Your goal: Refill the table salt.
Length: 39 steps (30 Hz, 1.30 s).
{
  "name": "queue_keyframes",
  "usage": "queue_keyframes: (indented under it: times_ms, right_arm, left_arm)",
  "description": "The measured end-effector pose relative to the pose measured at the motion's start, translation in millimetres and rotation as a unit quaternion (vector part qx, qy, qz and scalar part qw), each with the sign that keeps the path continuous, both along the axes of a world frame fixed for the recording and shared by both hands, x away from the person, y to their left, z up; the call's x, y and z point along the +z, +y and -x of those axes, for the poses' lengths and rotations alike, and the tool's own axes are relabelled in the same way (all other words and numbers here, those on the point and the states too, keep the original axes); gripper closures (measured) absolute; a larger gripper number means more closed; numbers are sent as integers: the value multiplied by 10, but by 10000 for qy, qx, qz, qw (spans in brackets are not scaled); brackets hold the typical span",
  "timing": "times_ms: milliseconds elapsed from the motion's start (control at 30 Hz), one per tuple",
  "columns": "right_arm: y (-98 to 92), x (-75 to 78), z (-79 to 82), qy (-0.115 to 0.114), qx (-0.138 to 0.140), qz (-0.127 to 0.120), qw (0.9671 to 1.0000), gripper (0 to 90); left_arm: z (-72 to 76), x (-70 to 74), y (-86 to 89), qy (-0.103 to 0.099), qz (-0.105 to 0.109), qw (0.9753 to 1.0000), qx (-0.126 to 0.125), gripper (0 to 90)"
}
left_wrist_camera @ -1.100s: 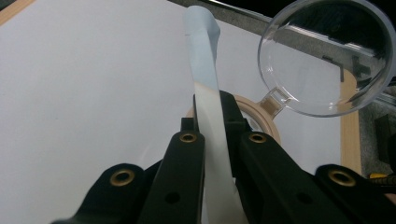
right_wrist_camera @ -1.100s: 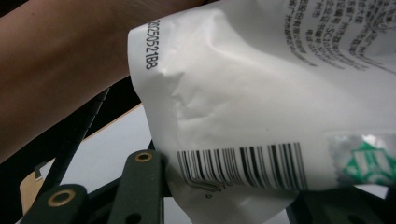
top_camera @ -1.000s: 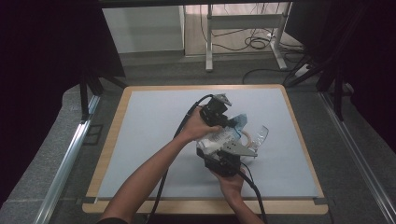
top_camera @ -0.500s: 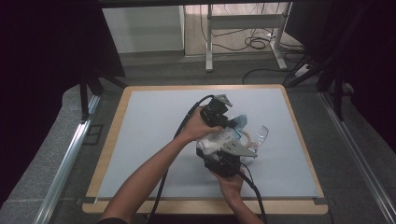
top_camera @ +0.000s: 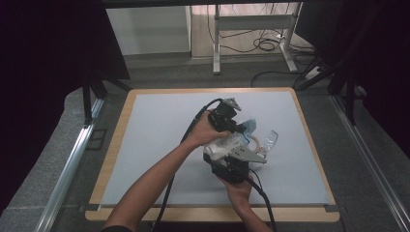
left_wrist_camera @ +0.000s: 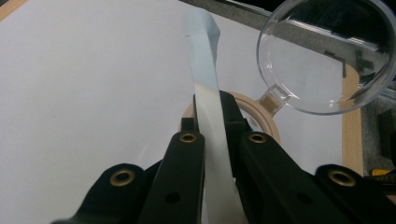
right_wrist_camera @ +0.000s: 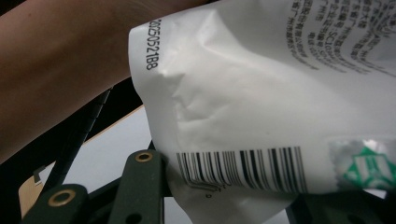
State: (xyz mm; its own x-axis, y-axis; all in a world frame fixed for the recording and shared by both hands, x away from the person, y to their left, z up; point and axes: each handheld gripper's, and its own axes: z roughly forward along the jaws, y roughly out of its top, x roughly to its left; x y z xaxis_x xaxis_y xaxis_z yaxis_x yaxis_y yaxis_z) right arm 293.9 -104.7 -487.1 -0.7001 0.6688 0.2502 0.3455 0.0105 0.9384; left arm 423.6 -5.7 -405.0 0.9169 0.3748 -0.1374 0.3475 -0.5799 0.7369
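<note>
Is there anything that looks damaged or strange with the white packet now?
Yes. The white packet is crumpled and creased near its barcode, where the right gripper holds it. The left gripper clamps its pale blue top edge, which bends sideways. No spill is visible.

Lab (black curtains (top_camera: 43, 72), cables (top_camera: 263, 43))
</note>
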Motion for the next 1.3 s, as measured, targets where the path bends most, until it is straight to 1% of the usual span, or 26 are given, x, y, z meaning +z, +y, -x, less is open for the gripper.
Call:
queue_keyframes:
  times_ms: [667,767,833,1000,1300]
  right_arm:
    - [-13,2,2,-9,21,-42,10000,614]
    - [-21,8,6,-19,-1,-58,10000,614]
    - [-30,12,5,-25,-17,-70,10000,614]
    - [-43,22,5,-50,-12,-70,10000,614]
    - [-28,16,5,-42,-14,-86,10000,615]
  left_arm:
    - [1,12,-10,8,-34,10000,2,896]
    - [-4,24,-27,-11,-88,10000,-21,896]
    - [-1,30,-40,2,-50,10000,-11,896]
    - [2,41,-45,-26,-72,10000,-12,896]
    - [0,32,-33,-1,-64,10000,-9,896]
